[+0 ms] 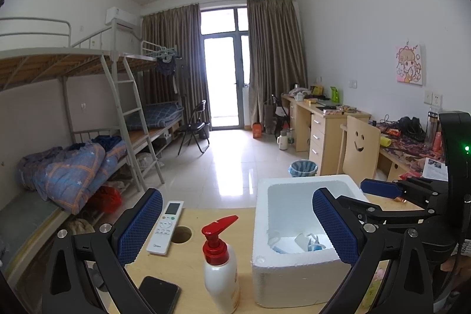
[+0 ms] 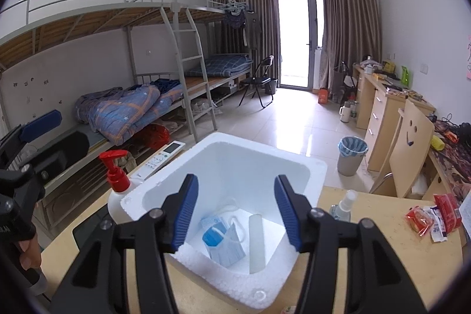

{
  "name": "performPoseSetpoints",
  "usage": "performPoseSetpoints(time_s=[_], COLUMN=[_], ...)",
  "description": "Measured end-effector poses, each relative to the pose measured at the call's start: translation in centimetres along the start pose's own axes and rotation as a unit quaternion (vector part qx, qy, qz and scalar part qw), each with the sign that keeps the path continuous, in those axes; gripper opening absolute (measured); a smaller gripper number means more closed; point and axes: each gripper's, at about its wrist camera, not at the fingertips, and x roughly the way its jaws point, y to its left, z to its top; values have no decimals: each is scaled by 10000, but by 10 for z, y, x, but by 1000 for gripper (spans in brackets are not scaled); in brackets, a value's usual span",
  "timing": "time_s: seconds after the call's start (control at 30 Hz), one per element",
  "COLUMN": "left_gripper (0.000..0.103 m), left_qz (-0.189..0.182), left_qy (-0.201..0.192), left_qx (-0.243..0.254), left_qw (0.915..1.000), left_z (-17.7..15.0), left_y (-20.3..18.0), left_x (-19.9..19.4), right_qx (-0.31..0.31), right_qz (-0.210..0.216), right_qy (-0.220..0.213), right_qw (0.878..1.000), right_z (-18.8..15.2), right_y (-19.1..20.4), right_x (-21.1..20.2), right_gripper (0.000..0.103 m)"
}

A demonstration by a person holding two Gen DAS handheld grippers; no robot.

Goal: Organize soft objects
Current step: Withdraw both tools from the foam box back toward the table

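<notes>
A white foam box [image 2: 306,167] stands on the wooden table [image 2: 382,264]. Inside it lie blue face masks [image 2: 225,243] and a white cylinder [image 2: 256,243]. My right gripper [image 2: 235,211] is open and empty, held over the box's near side. My left gripper [image 1: 237,225] is open and empty, above the table left of the box [image 1: 294,272]; its right pad overlaps the box's inside in that view. The masks show faintly in the left wrist view [image 1: 312,244]. The right gripper also appears at the right of the left wrist view [image 1: 382,187].
A red-pump lotion bottle [image 1: 220,264], a white remote [image 1: 166,227] and a black phone [image 1: 159,295] lie left of the box. A small spray bottle [image 2: 343,206] and red snack packets [image 2: 432,217] lie to its right. Bunk beds, desks and a chair stand beyond.
</notes>
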Motion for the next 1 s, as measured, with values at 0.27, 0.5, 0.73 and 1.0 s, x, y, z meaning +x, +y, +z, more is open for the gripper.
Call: performPoseSetpoints(time_s=[0.27, 0.5, 0.73, 1.0], left_gripper=[102, 102, 102, 102], left_qz=[-36, -48, -96, -179], left_qy=[-37, -141, -282, -447], left_qx=[8, 26, -29, -12], left_qw=[10000, 9999, 9996, 9988], left_z=[2, 3, 4, 4], left_y=[-4, -4, -6, -14], left_x=[-8, -29, -60, -96], right_qx=[-76, -189, -210, -106], right_qz=[-127, -526, -519, -488], right_qy=[-172, -440, -616, -746], right_qw=[9997, 9975, 9965, 9960], right_z=[-3, -10, -14, -24], right_y=[1, 7, 12, 14], right_x=[-14, -38, -69, -112], right_gripper=[75, 103, 103, 103])
